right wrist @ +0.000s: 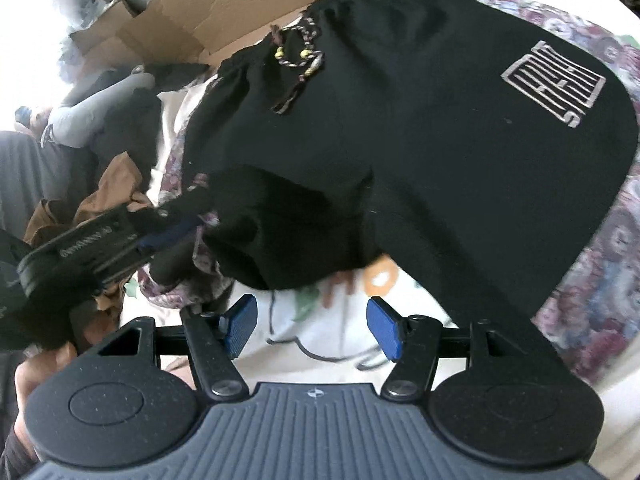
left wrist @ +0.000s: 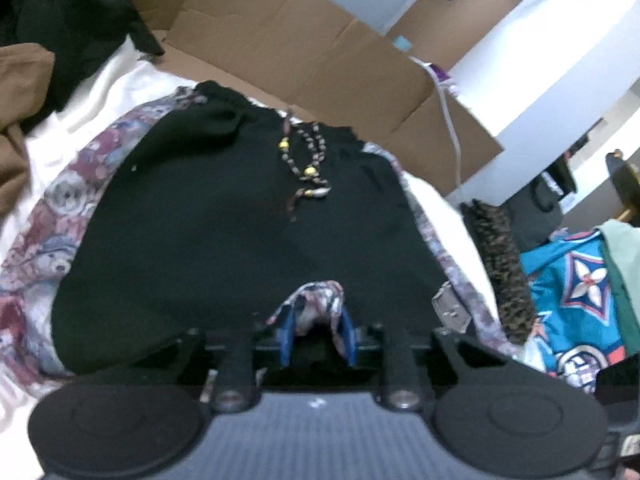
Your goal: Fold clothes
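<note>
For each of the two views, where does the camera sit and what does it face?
Left wrist: behind the left gripper, angled down at black shorts; its pads pinch teddy-print fabric.
Right wrist: behind the open right gripper, angled down at the shorts' hem; the left gripper and a hand show.
Shared: shorts, beaded drawstring, cardboard box.

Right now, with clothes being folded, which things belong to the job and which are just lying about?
In use:
black shorts
bear-print fabric, pinched in the left gripper
right gripper, jaws open

Lying about:
cardboard box
brown garment
teal printed garment
</note>
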### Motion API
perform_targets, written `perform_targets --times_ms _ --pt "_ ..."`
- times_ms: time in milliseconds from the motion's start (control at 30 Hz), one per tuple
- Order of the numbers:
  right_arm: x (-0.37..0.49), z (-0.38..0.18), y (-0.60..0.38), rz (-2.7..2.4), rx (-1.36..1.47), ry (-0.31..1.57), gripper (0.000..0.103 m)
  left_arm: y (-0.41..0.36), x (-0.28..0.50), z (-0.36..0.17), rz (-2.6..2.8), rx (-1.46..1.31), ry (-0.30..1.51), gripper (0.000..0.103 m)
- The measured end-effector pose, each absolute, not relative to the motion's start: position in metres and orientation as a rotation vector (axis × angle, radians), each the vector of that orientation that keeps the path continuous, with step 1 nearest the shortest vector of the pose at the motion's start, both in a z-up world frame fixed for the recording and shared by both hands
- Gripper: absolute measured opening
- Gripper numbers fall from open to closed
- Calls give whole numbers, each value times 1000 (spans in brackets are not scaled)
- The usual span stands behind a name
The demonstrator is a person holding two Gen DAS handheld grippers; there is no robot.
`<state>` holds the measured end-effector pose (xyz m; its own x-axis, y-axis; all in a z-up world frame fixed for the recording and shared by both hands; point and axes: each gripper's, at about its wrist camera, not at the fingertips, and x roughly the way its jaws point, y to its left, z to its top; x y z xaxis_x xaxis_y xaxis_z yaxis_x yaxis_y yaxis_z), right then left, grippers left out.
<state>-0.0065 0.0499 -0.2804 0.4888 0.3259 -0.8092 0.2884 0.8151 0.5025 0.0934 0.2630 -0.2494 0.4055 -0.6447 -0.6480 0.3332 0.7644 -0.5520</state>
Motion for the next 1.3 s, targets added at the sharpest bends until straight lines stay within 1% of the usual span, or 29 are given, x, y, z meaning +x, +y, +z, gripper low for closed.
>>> perform_targets --times_ms 67,400,567,733,867,933,967,1000,1067,1300 --pt "0 -281 56 30 638 1076 67 268 91 -251 -636 -400 972 33" --pt "32 -274 82 63 554 1042 67 295 77 -259 -615 -603 1007 33" --pt "22 -269 84 69 560 1059 67 303 68 -263 -619 -694 1013 33" --pt "6 -274 76 49 658 1058 67 303 59 -273 -612 -678 1039 33" --pt "-2 -285 70 -6 721 1073 66 309 49 -274 -603 -610 1010 40" --pt "-3 -288 68 -22 742 1075 65 310 44 -272 -604 -560 994 42" --pt "-4 -290 67 -32 748 1074 63 311 42 -272 -608 -548 995 43" --pt "-3 -292 66 -38 755 1078 58 312 40 -273 -616 -543 996 44" --pt "-1 -297 64 -49 773 1090 52 313 38 -275 -623 -524 995 53" --pt "-4 -294 60 -68 792 1067 52 305 51 -278 -690 -453 956 52"
